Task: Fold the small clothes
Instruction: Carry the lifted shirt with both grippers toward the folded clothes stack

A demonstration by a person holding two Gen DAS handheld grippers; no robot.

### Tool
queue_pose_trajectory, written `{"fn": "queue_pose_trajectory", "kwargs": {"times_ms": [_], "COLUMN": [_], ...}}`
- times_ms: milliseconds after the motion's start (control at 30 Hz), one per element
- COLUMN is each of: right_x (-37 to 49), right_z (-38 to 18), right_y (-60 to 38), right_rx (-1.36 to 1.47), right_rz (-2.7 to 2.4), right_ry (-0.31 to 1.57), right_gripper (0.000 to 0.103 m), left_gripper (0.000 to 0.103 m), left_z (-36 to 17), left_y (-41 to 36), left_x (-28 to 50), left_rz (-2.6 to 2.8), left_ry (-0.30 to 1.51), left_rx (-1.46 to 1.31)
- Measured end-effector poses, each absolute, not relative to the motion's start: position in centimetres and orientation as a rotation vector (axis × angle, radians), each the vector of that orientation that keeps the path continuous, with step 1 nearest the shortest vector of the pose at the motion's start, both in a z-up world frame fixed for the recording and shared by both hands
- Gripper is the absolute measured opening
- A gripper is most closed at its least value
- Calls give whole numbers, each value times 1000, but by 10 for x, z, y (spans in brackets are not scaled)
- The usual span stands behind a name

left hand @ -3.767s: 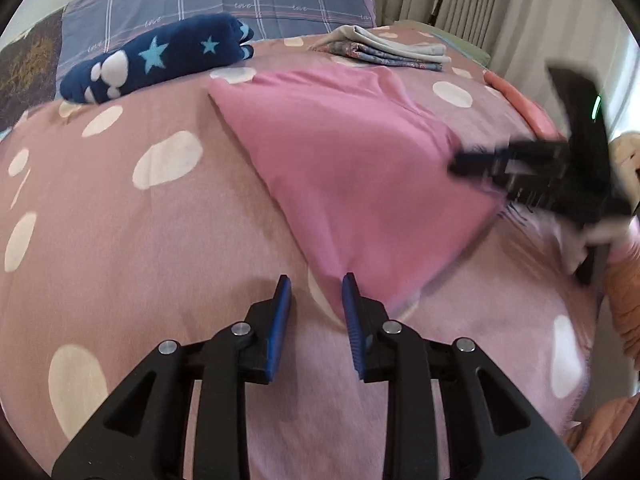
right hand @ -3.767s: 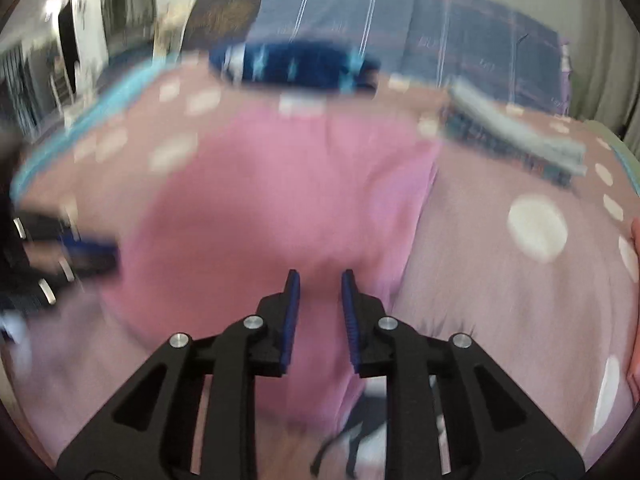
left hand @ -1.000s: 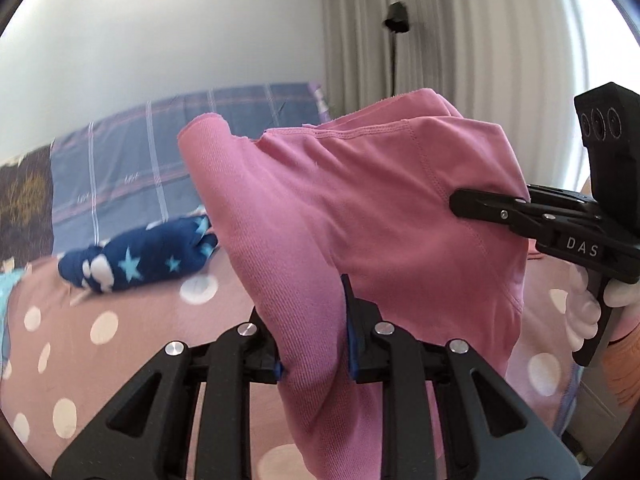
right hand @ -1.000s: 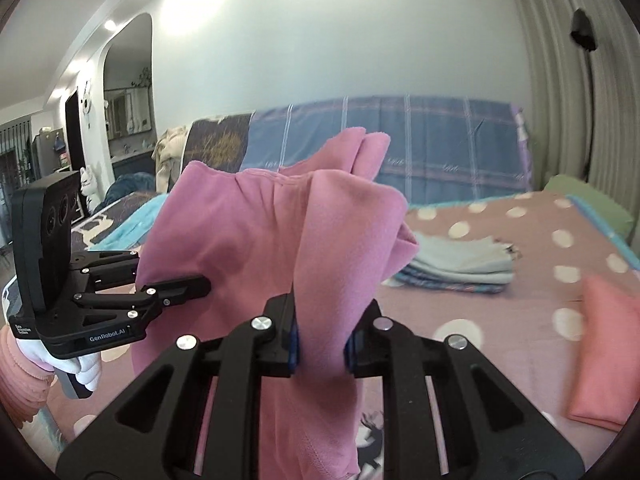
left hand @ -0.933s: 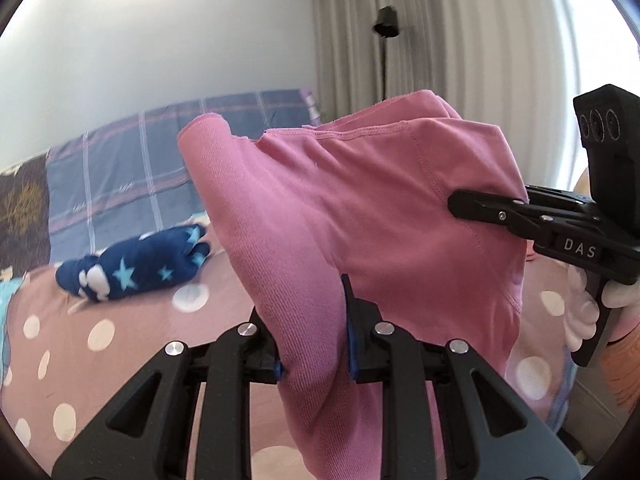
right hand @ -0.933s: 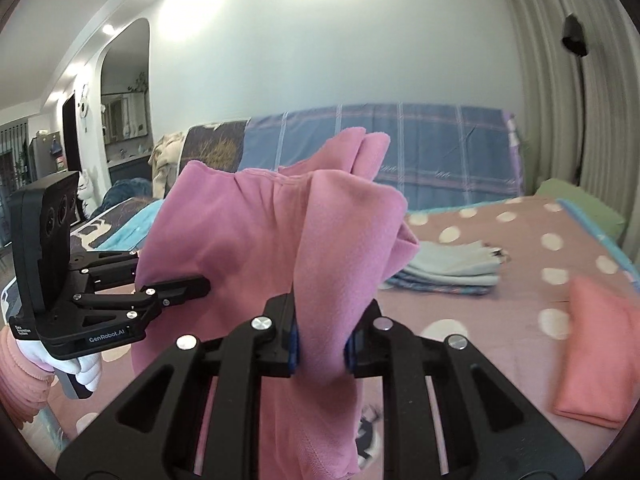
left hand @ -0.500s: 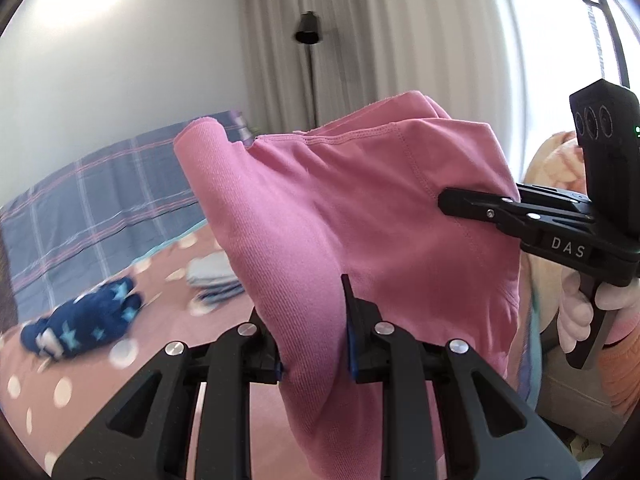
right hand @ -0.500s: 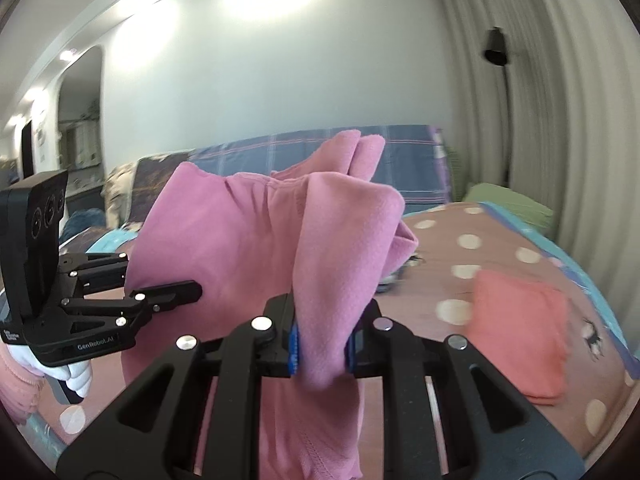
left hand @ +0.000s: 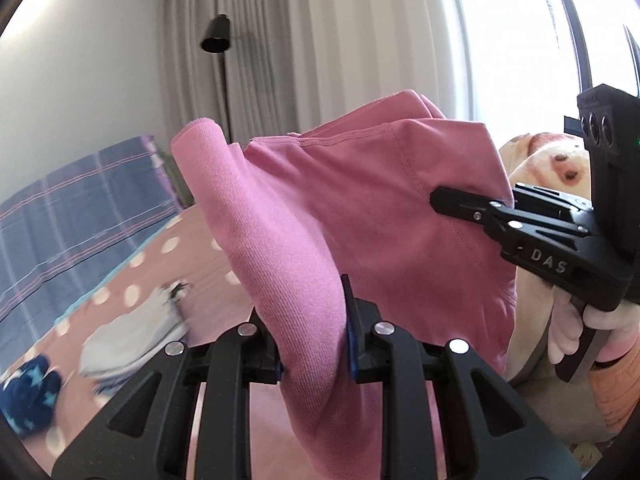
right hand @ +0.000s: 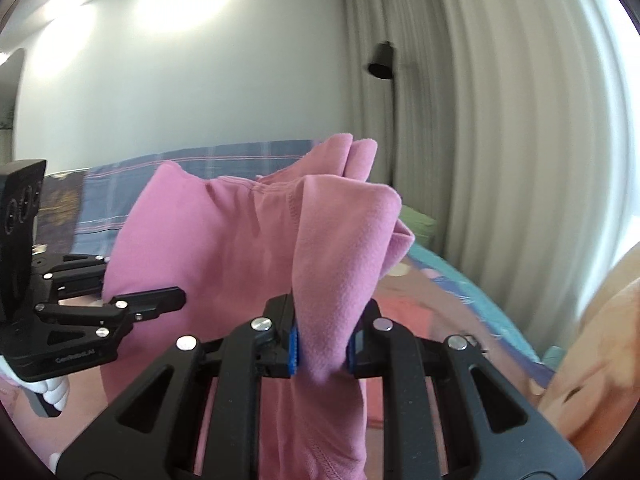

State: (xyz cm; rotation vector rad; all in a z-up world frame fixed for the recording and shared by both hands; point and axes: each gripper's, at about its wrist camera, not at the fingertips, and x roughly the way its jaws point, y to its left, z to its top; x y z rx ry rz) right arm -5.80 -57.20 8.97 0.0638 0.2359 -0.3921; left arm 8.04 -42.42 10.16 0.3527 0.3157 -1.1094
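A pink garment (left hand: 360, 216) hangs in the air between both grippers, folded over and bunched at each grip. My left gripper (left hand: 314, 340) is shut on one bunched edge of it. My right gripper (right hand: 322, 344) is shut on the other edge. In the left wrist view the right gripper (left hand: 472, 208) shows at the right, clamped on the cloth. In the right wrist view the left gripper (right hand: 160, 300) shows at the left, also clamped on the pink garment (right hand: 224, 248).
Below lies a pink polka-dot bed cover (left hand: 160, 264). On it are a folded grey stack (left hand: 132, 340), a navy star-print item (left hand: 28, 396) and a folded coral cloth (right hand: 404, 312). A plaid blue headboard cushion (left hand: 60, 216), curtains (right hand: 500, 120) and a black lamp (right hand: 382, 64) stand behind.
Both grippers have swung to the right together with the pink garment held up between them. The background has slid left; curtains and the window side now fill the view.
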Motion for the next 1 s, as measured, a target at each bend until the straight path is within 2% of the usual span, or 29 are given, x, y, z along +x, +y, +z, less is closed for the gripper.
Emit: {"fn": "queue_pose_trajectory", "kwargs": {"times_ms": [367, 533, 600, 667, 767, 867, 1000], "right_x": [9, 62, 86, 108, 127, 106, 90], "right_z": [90, 68, 55, 32, -8, -32, -61], "right_y": [-661, -694, -709, -724, -747, -749, -730], "right_rx": [119, 147, 155, 146, 181, 288, 270], "right_rz": [-629, -676, -712, -767, -874, -844, -783], "right_ry": [298, 377, 427, 518, 634, 621, 647], "right_gripper": [17, 17, 19, 33, 33, 33, 34], "left_gripper": [23, 23, 26, 33, 39, 43, 48], "left_z": [95, 65, 38, 9, -27, -27, -26], "left_y": [-526, -560, -581, -597, -596, -566, -553], "left_x": [117, 163, 185, 207, 229, 234, 217], "left_rz": [-1116, -1128, -1127, -1036, -940, -1015, -1025], "left_ry": [324, 482, 582, 621, 679, 705, 637], "left_rx": [422, 342, 334, 384, 425, 302, 392]}}
